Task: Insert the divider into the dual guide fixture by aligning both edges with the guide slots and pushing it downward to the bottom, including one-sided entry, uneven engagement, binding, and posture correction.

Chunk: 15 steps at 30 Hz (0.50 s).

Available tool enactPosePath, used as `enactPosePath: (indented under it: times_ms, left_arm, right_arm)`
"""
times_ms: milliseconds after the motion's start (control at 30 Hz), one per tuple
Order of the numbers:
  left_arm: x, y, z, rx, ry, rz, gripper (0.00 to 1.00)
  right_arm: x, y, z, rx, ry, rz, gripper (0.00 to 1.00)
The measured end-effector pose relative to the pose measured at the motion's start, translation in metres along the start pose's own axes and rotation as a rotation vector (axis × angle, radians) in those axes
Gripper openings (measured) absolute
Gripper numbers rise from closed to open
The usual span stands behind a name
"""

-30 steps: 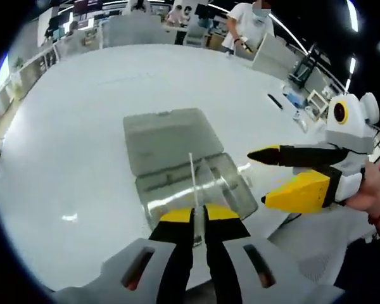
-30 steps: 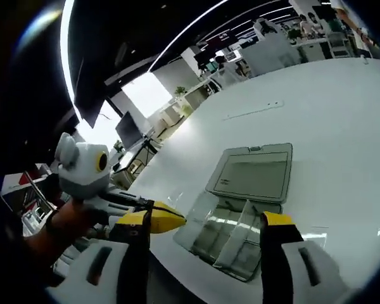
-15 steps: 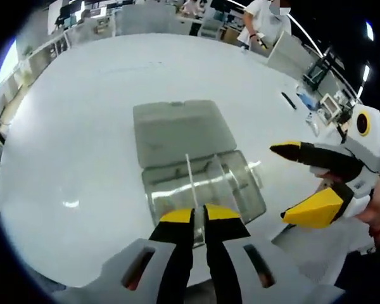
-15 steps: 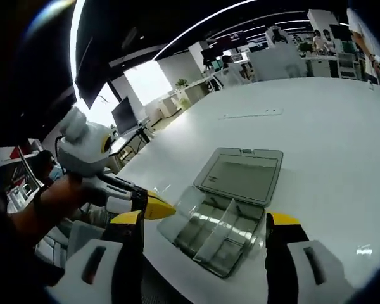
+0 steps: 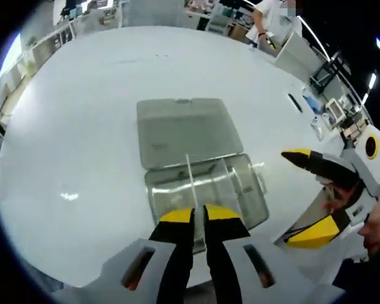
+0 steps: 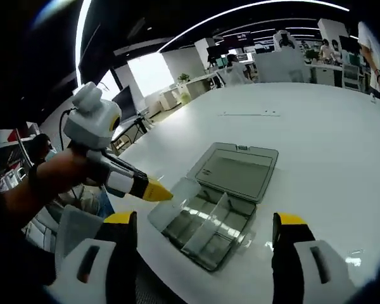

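The left gripper, clamping the thin clear plastic divider, is aligning it over the clear hinged-lid box at frame centre; the right gripper is hanging wide apart. Next: lower squarely into both slots.

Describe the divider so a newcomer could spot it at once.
On the big white table sits a clear plastic box with its grey lid open flat. The divider is the thin clear panel standing on edge inside, pinched by the left claw.

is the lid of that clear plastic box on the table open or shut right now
Open. The lid is swung back and lies flat on the white table behind the clear box, whose compartments are exposed from above.
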<state>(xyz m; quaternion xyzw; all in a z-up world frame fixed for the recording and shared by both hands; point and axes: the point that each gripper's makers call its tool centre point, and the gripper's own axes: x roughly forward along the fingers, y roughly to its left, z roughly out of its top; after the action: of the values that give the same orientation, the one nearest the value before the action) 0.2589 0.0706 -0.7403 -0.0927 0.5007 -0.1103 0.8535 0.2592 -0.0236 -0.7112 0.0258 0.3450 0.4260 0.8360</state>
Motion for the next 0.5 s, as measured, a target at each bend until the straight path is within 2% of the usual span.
enactPosePath:
  times_ms: [233, 400, 500]
  left_arm:
    - [0.0066, 0.0025, 0.0013, -0.042, 0.017, 0.014, 0.04]
    - [0.0088, 0.0076, 0.0003, -0.017, 0.031, 0.047, 0.04]
    - [0.0093, 0.0077, 0.0, -0.042, 0.034, 0.051, 0.04]
  right_arm:
    - [0.0031, 0.0004, -0.0034, 0.009, 0.013, 0.006, 0.86]
    - [0.0044, 0.0004, -0.0046, 0.02, 0.013, 0.015, 0.86]
    - [0.0051, -0.0014, -0.0062, 0.029, 0.014, 0.019, 0.85]
